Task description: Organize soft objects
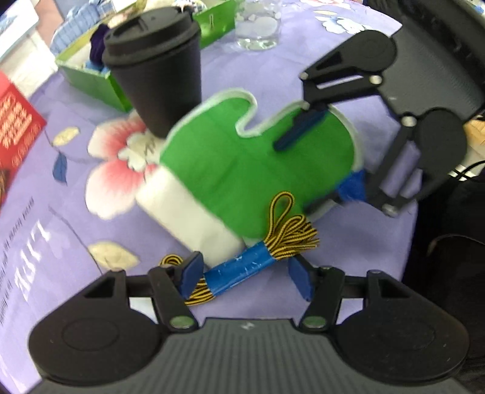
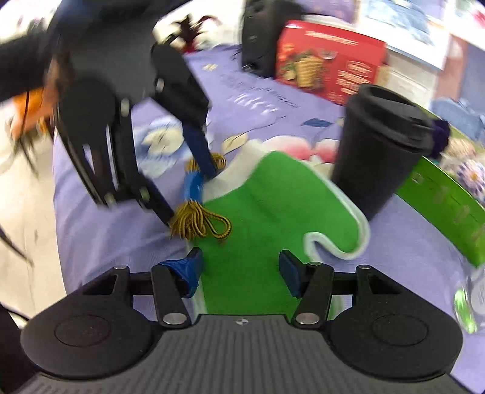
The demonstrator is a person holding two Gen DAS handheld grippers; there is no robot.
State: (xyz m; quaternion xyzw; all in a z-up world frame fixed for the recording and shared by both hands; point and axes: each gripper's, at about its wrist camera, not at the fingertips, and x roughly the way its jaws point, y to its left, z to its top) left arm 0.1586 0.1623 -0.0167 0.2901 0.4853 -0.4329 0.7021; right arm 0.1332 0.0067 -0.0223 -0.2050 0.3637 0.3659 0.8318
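A green mitten (image 1: 242, 169) with a white cuff lies on the purple flowered tablecloth (image 1: 45, 169). A yellow-and-black cord bundle (image 1: 239, 266) wrapped in blue tape lies by its cuff. My left gripper (image 1: 245, 280) is open, its fingers on either side of the bundle. My right gripper (image 2: 241, 272) is open over the mitten's (image 2: 272, 218) thumb end, one finger above it and one at its edge. In the right wrist view the left gripper (image 2: 189, 194) straddles the cord bundle (image 2: 197, 209).
A black lidded cup (image 1: 157, 66) stands just behind the mitten. A green box (image 1: 91, 75) with soft items sits behind it, a glass (image 1: 257, 27) to its right. A red carton (image 2: 327, 57) and a printed sheet (image 1: 27, 254) lie at the left.
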